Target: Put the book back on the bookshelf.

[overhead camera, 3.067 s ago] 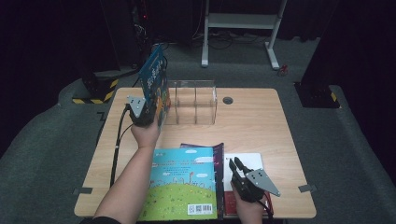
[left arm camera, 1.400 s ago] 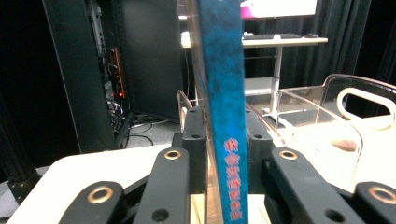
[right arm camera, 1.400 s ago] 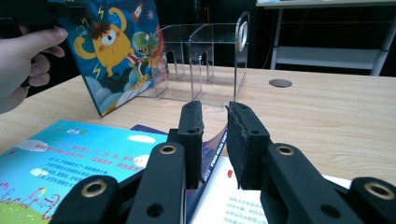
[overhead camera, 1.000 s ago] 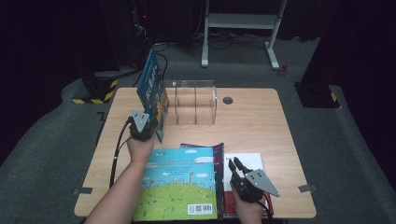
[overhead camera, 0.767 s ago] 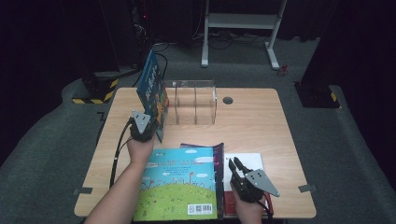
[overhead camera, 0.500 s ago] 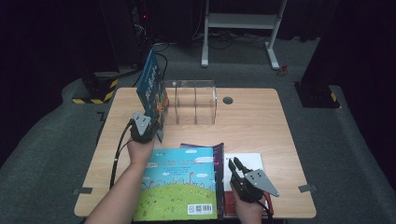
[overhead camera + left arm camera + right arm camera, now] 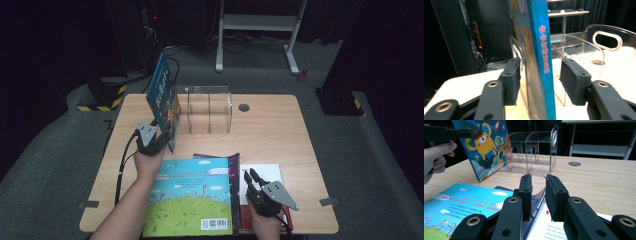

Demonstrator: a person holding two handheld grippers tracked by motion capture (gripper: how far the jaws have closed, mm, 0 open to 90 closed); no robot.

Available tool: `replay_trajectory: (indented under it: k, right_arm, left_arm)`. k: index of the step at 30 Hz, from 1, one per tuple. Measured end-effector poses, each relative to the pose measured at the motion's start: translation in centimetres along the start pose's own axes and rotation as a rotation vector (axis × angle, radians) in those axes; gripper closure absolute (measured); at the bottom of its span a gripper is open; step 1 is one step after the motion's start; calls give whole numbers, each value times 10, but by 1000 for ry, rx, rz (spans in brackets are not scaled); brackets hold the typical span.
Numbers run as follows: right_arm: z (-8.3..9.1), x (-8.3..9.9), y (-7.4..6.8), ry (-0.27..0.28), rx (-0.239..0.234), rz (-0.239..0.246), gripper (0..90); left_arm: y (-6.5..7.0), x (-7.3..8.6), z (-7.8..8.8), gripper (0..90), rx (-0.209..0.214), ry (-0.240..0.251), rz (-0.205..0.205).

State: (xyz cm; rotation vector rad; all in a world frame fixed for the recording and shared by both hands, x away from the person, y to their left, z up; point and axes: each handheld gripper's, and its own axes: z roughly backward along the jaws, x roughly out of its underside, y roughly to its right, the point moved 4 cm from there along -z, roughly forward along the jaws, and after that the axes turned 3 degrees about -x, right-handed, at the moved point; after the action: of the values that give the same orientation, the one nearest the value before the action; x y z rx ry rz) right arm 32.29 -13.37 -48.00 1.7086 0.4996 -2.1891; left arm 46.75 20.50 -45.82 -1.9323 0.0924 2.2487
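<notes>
A: In the high view, where is the standing book [image 7: 163, 100] found, and which tongs are nearer?

B: It is seen upright but tilted at the left end of the clear rack [image 7: 204, 109], at the far left of the table [image 7: 280, 130]. The left tongs [image 7: 159, 139] are placed right at its near lower edge; the right tongs [image 7: 251, 178] are kept well apart, at the near right, over a pile of flat books topped by the green-and-blue book [image 7: 192, 196].

A: And in the left gripper view?

B: The blue spine [image 7: 543, 57] is seen running straight up between the two pads [image 7: 512, 81]. Daylight is visible on both sides, so no pressure is being applied; the jaws have just been opening, and the book is judged to be released, leaning in the rack's first slot against a clear divider [image 7: 517, 53]. Its long axis is set vertical, straight ahead of the tongs, so a straight pull back toward the person is what the next move is thought to call for.

A: The right gripper view?

B: The right tongs [image 7: 537, 181] are shown nearly clenched, a narrow gap left, nothing gripped. The open white page [image 7: 554, 227] lies beneath them. The standing book [image 7: 486, 147] is seen far off to the left, beside the left hand [image 7: 435, 157].
</notes>
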Motion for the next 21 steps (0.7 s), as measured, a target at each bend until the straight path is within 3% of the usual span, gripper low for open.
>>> replay_trajectory:
  k: [7,21]
  right_arm:
    - [0,0,-1,-4,-2,-2,739]
    - [-2,1,-3,-36,-21,5,706]
  left_arm:
    - [-3,4,11,481,22,-13,44]
    - [-20,20,43,457,80,-144,74]
